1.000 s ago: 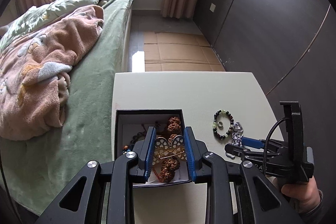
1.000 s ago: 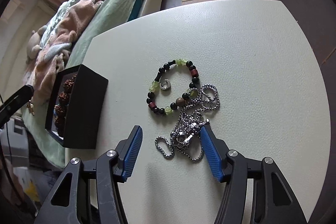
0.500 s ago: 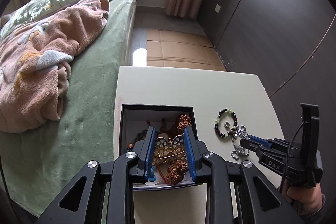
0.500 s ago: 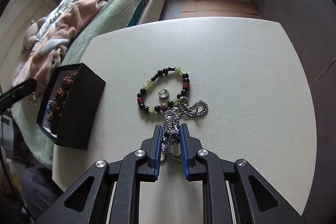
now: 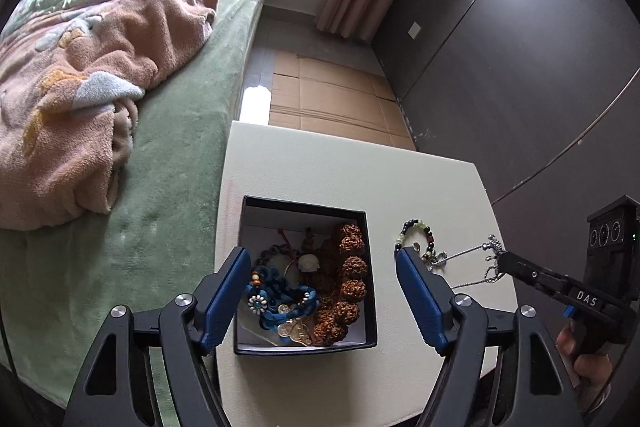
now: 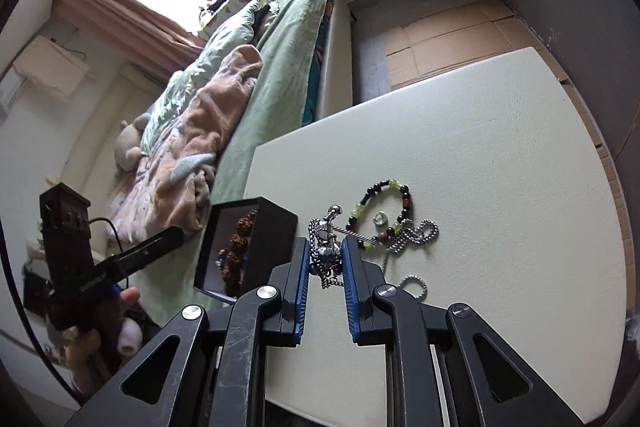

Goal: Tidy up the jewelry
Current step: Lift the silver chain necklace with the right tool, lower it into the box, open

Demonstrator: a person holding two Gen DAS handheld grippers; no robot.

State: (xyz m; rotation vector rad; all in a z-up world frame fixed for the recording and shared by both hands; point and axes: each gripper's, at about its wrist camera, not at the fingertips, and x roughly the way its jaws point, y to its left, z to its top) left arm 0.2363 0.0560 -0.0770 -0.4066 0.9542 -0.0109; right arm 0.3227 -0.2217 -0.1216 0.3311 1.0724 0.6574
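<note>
A black jewelry box (image 5: pixel 370 267) sits on the white table, holding brown seed beads (image 5: pixel 352 279), a blue bracelet (image 5: pixel 276 301) and a gold heart piece (image 5: pixel 296 333). My left gripper (image 5: pixel 322 301) is open and empty above the box. My right gripper (image 6: pixel 326 259) is shut on the pendant of a silver chain necklace (image 6: pixel 326 235), lifting it while its chain (image 6: pixel 420 233) trails on the table. A bead bracelet (image 6: pixel 386 209) with green and black beads and a small silver ring (image 6: pixel 380 218) lie beside it. The box also shows in the right wrist view (image 6: pixel 272 227).
The white table (image 6: pixel 500 167) stands against a green bed (image 5: pixel 168 155) with a pink blanket (image 5: pixel 80 87). A dark wall (image 5: pixel 500 67) is on the right. Cardboard (image 5: pixel 328 99) covers the floor beyond the table.
My left gripper opened and dropped the gold heart piece into the box, then rose. My right gripper closed on the silver necklace pendant and lifted it off the table.
</note>
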